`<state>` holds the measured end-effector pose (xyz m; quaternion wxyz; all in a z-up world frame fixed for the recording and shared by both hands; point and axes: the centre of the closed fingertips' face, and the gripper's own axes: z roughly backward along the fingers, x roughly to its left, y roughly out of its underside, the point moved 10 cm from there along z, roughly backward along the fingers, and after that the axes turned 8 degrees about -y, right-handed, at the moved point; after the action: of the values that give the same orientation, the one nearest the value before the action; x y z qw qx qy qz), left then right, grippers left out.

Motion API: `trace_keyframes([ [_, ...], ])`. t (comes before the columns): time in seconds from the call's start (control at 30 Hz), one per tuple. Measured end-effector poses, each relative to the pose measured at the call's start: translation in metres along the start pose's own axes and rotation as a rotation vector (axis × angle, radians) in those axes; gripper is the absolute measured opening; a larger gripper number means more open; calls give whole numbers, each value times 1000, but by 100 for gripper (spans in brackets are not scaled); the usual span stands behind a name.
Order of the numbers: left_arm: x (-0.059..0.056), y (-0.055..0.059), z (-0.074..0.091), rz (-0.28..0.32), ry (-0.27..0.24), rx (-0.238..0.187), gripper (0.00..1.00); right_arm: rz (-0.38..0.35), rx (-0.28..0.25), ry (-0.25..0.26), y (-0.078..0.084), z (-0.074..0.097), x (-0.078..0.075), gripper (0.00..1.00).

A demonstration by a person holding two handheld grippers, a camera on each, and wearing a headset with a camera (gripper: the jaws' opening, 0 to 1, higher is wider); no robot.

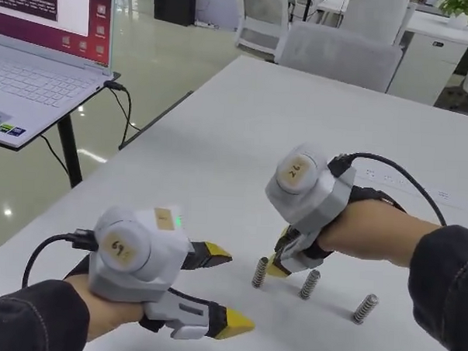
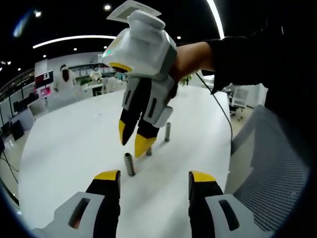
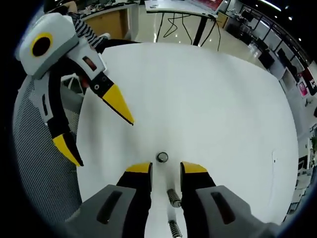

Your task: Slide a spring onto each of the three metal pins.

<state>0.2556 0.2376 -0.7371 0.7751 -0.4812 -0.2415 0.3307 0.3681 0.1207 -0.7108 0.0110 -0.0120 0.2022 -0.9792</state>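
Bare table (image 1: 220, 144) stretched toward the upper right; left gripper (image 1: 230, 290) gaped at lower left. The right gripper view showed right gripper (image 3: 166, 167) parted astride a spring (image 3: 172, 197)

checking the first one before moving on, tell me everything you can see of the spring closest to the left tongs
The nearest spring is a grey metal coil. It stands roughly upright on the white table, at one end of a row of three. Seen from above in the right gripper view it reads as a small ring, and what sits inside it is unclear. Nothing touches it; the open right tongs hover just beside it.
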Motion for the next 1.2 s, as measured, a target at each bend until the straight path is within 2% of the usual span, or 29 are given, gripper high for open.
trace_keyframes([
  [0.3,-3,-1,-1,5,11,-2,51,-46,-60,22,13,12,14,20],
  [0.47,-3,-1,-1,11,16,-5,52,-92,-138,14,19,20,25,19],
  [0.73,-5,-1,-1,8,24,-5,53,-125,-221,16,34,31,41,20],
  [0.93,-7,-2,-1,9,28,-11,55,-133,-293,12,49,42,59,20],
  [1.1,-7,-3,-1,9,33,-12,56,-139,-317,16,63,45,72,21],
  [1.2,-8,-3,-1,8,36,-13,56,-167,-337,18,74,47,77,22],
])
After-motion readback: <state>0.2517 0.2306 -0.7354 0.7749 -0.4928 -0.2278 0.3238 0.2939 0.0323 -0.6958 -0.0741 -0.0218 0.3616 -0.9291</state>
